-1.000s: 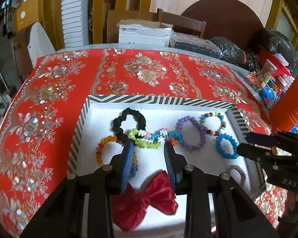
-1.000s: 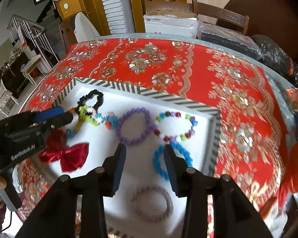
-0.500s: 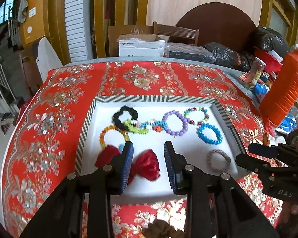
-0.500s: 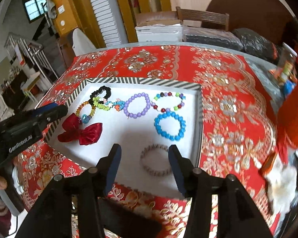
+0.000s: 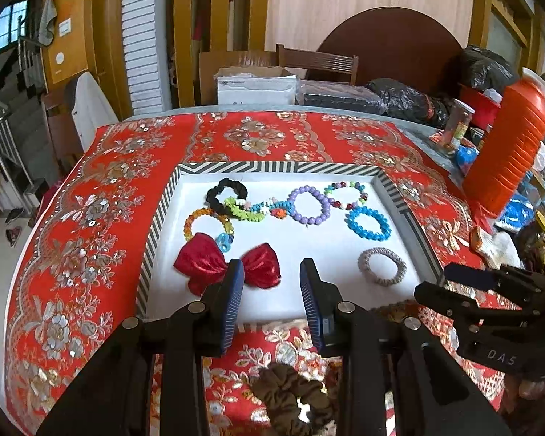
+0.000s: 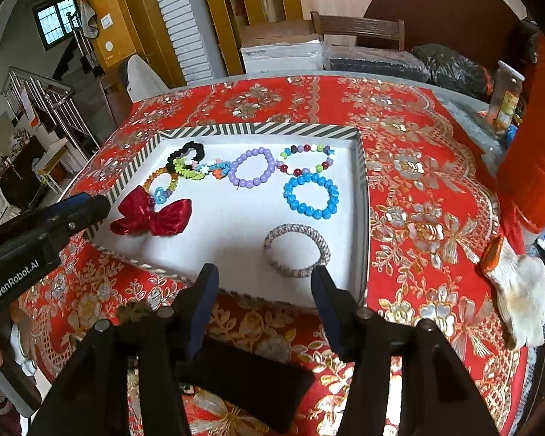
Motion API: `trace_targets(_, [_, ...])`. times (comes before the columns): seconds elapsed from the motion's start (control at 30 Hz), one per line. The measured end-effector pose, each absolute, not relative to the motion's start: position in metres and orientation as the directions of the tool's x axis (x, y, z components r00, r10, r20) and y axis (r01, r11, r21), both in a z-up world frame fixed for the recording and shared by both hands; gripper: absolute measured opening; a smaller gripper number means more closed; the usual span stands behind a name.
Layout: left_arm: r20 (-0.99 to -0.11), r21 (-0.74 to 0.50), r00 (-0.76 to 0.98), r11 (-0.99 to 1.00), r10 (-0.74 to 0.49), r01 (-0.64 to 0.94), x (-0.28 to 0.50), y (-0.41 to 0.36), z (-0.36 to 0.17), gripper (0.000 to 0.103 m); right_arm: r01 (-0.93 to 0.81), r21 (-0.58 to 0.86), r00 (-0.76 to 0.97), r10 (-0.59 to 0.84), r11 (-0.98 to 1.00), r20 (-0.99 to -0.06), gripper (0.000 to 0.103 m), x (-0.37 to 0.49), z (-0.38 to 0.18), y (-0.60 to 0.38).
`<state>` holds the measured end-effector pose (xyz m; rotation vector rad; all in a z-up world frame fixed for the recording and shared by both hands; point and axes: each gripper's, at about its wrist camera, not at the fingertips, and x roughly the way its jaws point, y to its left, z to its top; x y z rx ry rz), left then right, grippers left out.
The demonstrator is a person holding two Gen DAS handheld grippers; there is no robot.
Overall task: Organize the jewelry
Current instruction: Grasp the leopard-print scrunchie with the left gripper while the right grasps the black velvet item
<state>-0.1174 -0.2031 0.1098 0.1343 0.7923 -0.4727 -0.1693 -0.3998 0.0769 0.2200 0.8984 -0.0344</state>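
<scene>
Red floral tablecloth fills both views, with a white tray edged in black-and-white stripes at centre frame. We hold the left gripper low at centre, jaws apart and gripping nothing, over the tray's near edge beside a red bow. Our right gripper hangs at the bottom of its view, jaws opening, nothing between them. Inside the tray lie a blue bead bracelet, a purple bead bracelet and a grey woven bracelet. A brown scrunchie sits on the cloth below the tray.

You draw both grippers back off the tray; your right gripper is opening, empty.
</scene>
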Motion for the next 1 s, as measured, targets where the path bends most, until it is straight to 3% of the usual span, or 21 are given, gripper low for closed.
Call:
trace_targets(0.3, [-0.721,-0.069,0.589,0.883,-0.365,0.464,-0.136,-0.196,0.104,0.027,0.11,0.155,0.617,0.055,0.982,-0.785,0.062,-0.188,0.075,-0.394])
trace_targets(0.63, [-0.755,-0.19,0.483,0.853,-0.443,0.485,-0.143,-0.168,0.104,0.027,0.076,0.152,0.588,0.079,0.985,-0.805,0.063,-0.204,0.067,-0.397])
trace_targets(1.0, [-0.837,-0.224,0.332,0.826,-0.435,0.517,-0.163,-0.168,0.061,0.029,-0.036,0.113,0.513,0.115,0.993,-0.85,0.066,-0.209,0.043,-0.383])
